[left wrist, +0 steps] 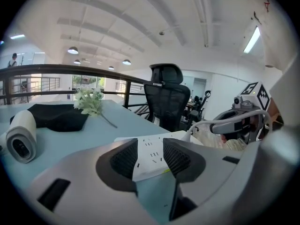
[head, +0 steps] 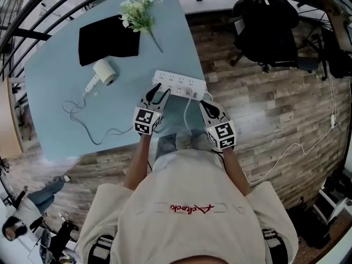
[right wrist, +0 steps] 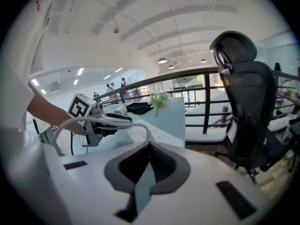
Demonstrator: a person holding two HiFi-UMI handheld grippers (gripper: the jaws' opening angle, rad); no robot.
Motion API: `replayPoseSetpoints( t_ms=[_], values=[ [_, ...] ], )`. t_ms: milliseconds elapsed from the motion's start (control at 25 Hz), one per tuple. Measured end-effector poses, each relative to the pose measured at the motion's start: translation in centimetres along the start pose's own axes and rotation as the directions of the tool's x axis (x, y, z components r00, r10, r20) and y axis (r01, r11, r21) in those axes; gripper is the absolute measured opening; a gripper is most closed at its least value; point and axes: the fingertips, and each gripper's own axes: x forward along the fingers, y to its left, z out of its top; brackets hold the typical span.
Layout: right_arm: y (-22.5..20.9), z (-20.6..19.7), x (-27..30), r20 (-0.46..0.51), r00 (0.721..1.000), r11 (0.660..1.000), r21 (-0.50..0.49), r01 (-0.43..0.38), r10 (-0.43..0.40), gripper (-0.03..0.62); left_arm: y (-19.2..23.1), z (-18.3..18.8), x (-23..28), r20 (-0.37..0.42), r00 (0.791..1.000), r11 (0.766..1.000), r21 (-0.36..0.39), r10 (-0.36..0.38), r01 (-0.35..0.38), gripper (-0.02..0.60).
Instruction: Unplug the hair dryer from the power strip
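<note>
A white hair dryer lies on the light blue table, and its thin cord loops toward the table's front edge. The white power strip lies near the front right corner; a white cable leaves it over the front edge. My left gripper is open at the strip's near left end; in the left gripper view the power strip shows between the spread jaws, untouched. My right gripper is shut on nothing, near the strip's right end, and a white cable arcs in front of it.
A black cloth and a sprig of white flowers lie at the table's far side. A black office chair stands on the wooden floor to the right. A thin white cable trails across the floor.
</note>
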Motion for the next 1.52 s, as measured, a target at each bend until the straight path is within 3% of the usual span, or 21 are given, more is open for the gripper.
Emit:
replayPoseSetpoints(
  t_ms=[440, 680, 1120, 1200, 1320, 1520],
  values=[
    [0.4, -0.3, 0.3, -0.009, 1.000, 1.000, 0.003, -0.007, 0.007, 0.017, 0.4, -1.2, 2.8, -0.055, 0.998, 0.993, 0.115, 0.014, -0.007, 0.172],
    [0.1, -0.2, 0.6, -0.012, 1.000, 1.000, 0.006, -0.004, 0.004, 0.017, 0.3, -1.3, 3.2, -0.074, 0.996, 0.975, 0.219, 0.051, -0.034, 0.172],
    [0.8, -0.6, 1.4, -0.017, 0.999, 0.999, 0.009, -0.045, 0.045, 0.020, 0.3, -1.8, 3.3, -0.096, 0.994, 0.978, 0.207, 0.048, -0.027, 0.172],
    [1.1, -0.7, 1.7, -0.019, 0.998, 0.998, 0.008, -0.064, 0.065, 0.171, 0.4, -1.7, 3.3, -0.094, 0.994, 0.978, 0.208, 0.049, -0.028, 0.172],
    [1.4, -1.0, 1.9, -0.030, 0.997, 0.998, -0.012, -0.066, 0.066, 0.206, 0.3, -1.7, 3.2, -0.094, 0.994, 0.977, 0.210, 0.048, -0.027, 0.172],
    [1.6, -1.7, 2.0, -0.051, 0.996, 0.997, -0.018, -0.073, 0.072, 0.210, 0.3, -1.5, 3.2, -0.090, 0.995, 0.976, 0.214, 0.049, -0.029, 0.172]
  ],
)
